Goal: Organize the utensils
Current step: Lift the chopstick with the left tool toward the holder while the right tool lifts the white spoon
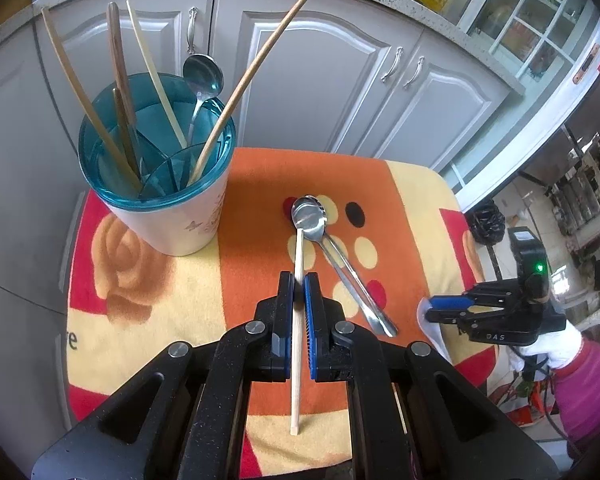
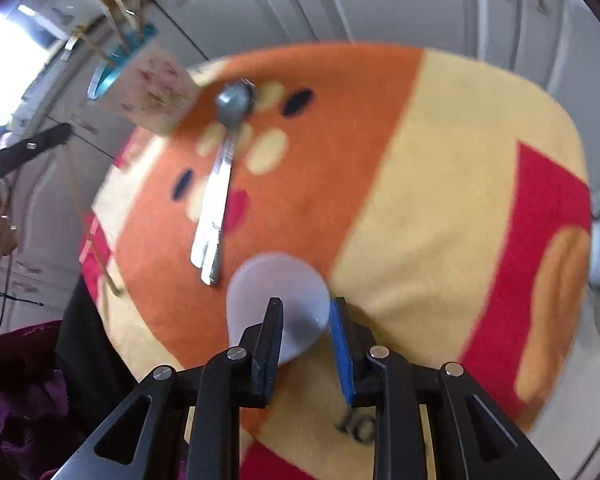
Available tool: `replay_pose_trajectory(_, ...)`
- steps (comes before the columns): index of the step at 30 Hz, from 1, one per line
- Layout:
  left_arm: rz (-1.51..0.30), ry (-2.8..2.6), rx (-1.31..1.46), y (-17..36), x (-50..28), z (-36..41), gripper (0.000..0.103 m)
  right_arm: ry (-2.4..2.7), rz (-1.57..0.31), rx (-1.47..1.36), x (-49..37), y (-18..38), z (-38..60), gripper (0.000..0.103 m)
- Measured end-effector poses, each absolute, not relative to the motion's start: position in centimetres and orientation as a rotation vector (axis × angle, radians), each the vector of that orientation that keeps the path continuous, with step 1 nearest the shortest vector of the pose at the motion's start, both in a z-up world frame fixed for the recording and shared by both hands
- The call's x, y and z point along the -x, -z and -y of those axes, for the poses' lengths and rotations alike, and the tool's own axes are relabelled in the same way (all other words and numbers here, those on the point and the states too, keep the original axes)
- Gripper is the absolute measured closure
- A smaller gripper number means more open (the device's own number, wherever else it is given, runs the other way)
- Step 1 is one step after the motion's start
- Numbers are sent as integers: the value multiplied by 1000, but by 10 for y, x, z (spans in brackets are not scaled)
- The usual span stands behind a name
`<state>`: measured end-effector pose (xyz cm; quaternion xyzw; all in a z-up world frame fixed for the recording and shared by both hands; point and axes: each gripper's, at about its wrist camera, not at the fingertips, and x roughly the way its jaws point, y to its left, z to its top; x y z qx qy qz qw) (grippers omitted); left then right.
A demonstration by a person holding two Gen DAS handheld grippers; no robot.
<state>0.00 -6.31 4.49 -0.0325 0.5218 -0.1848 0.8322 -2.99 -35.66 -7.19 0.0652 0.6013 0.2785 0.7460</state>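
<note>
Your left gripper (image 1: pixel 299 282) is pinched on a single wooden chopstick (image 1: pixel 297 360); the stick runs between the blue pads, its upper end toward the spoon bowls, its lower end hanging over the cloth near the table's front edge

Your right gripper (image 2: pixel 306 312) has its jaws parted; a pale, whitish spoon (image 2: pixel 278 292) sits between them, and the blurred frame does not show whether the pads touch it; in the left wrist view that gripper (image 1: pixel 430 306) is at the table's right edge, held by a white-gloved hand (image 1: pixel 548 350) with a pink sleeve

Two metal spoons (image 1: pixel 328 252) lie side by side mid-table on the orange, yellow and red cloth (image 1: pixel 260 216), bowls away from you, handles angled toward the right front

The utensil holder (image 1: pixel 168 208), white with a blue divided insert, stands at the cloth's far left corner; it holds several chopsticks (image 1: pixel 244 84) and one metal spoon (image 1: pixel 203 74), all leaning outward
</note>
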Motion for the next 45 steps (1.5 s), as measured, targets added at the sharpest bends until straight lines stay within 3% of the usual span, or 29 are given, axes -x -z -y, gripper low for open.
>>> replay_pose_trajectory(7,-1111,389,71,-45,-1,60,99,-607,-1312,1,32,57,345,79)
replay_pose_trajectory(10,-1116,387,85,-41,-3,60,99,-626,-1309,-20,43,49,348,73)
replay_pose_trajectory(20,-1118,398,78,-42,-2,66,99,-661,-1344,-82,43,70,336,72)
replay_pose_trajectory(22,-1116,393,82,-42,-1,64,99,-669,-1331,-14,45,69,321,89)
replay_pose_trajectory(27,-1108,393,89,-47,1,59,99,-662,-1302,16,49,60,315,98)
replay_pose_trajectory(37,-1053,408,120,-71,9,46,99,-695,-1189,-53,52,14,314,98)
replay_pose_trajectory(45,-960,378,148,-117,5,18,99,-754,-996,-214,23,-44,290,98)
